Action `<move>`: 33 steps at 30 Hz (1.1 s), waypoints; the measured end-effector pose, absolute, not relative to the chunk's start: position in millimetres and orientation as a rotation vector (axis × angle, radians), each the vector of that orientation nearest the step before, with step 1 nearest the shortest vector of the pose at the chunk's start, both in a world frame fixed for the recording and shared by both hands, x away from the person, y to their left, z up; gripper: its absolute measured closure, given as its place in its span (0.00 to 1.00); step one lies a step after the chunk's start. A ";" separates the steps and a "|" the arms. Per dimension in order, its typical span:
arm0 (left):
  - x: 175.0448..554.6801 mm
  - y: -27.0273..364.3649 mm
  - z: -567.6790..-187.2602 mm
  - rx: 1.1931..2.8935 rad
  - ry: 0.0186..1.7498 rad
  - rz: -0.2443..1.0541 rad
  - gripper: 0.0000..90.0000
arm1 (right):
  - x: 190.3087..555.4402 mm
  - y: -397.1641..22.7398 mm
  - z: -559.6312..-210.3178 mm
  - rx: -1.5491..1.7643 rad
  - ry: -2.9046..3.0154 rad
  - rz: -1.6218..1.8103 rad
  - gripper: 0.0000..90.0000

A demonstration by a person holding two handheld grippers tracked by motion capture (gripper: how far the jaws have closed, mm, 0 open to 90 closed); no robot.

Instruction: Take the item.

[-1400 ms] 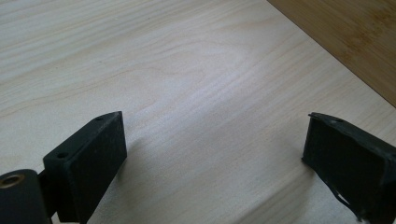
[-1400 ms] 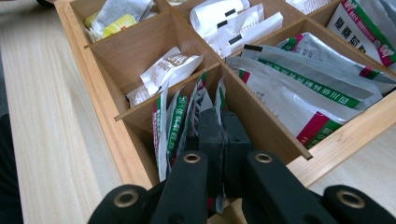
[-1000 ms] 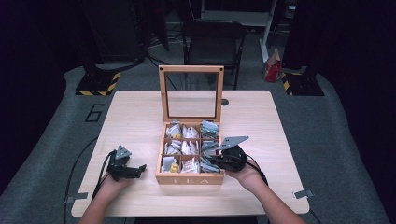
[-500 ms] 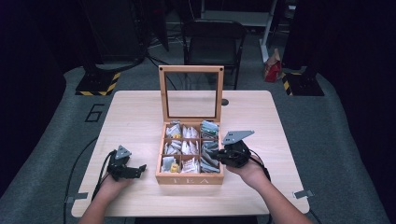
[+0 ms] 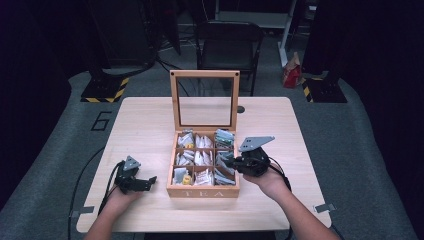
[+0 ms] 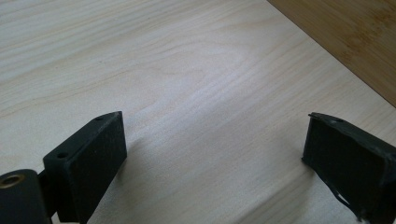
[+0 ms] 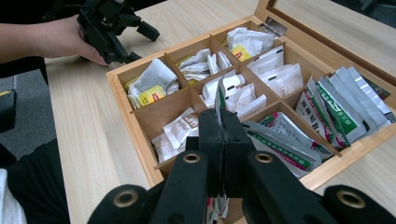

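A black chair is seen beyond the far edge of the light wooden table, well away from the fingers; a red bag is set on the grey floor beside it

box: wooden tea box, lid upright, mid-counter
right hand-held gripper: over the box's right compartments
left hand-held gripper: on the counter, left of box

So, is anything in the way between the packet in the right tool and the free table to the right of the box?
Nothing visible. The right tool pinches a tea packet above the tea box; the table there is bare.
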State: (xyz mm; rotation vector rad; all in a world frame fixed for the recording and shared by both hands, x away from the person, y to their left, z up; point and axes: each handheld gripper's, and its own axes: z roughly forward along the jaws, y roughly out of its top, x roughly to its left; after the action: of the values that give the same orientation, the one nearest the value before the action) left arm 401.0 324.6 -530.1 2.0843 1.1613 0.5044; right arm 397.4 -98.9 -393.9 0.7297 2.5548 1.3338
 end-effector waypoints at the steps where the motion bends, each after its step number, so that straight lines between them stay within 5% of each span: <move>1: 401.0 324.5 -530.1 2.084 1.161 0.505 0.06 | 397.5 -99.5 -393.3 0.731 2.553 1.334 0.99; 33: 401.0 324.6 -530.1 2.084 1.161 0.504 0.06 | 407.5 -146.8 -378.1 0.848 2.440 1.333 0.99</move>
State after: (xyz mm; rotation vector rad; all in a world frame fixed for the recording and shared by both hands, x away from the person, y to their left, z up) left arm 401.0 324.6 -530.1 2.0843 1.1612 0.5041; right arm 407.5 -146.8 -378.1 0.8483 2.4400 1.3332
